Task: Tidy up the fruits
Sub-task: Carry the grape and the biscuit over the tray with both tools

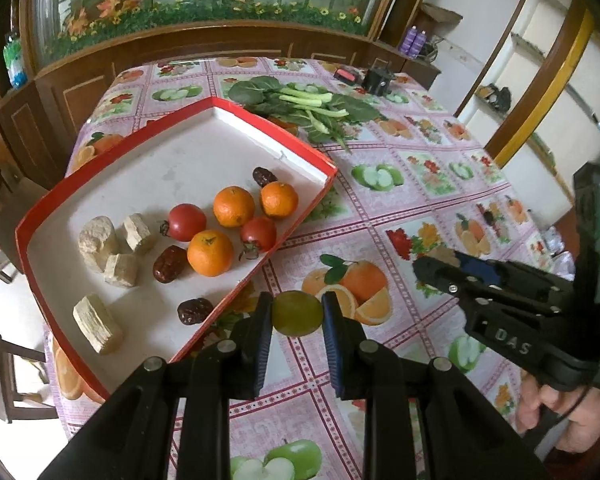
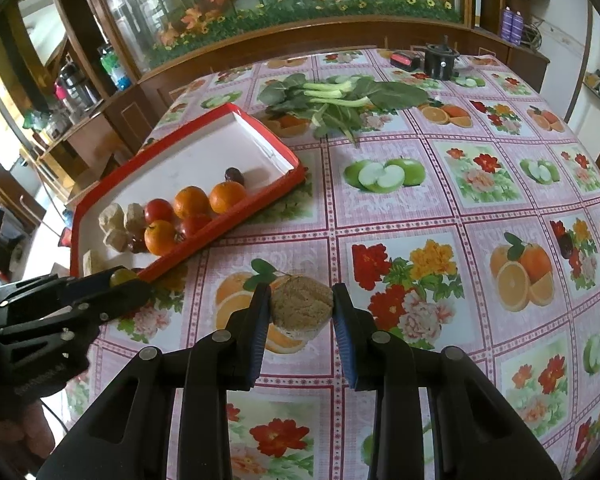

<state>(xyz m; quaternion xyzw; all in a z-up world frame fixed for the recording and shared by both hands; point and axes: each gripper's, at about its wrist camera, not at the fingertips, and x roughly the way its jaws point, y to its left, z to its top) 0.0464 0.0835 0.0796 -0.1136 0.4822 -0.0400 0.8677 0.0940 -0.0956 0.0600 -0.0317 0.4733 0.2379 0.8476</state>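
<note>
Between the left gripper's [image 1: 297,314] jaws, a round, smooth yellow-green fruit [image 1: 297,314], clamped.

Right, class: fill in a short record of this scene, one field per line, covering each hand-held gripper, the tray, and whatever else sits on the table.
left hand-held gripper: shut on green fruit
right hand-held gripper: shut on brown fibrous chunk
red tray: three oranges, two tomatoes, dark dates, pale chunks
leafy greens: on tablecloth, beyond tray
far edge: black holder, red device
</note>
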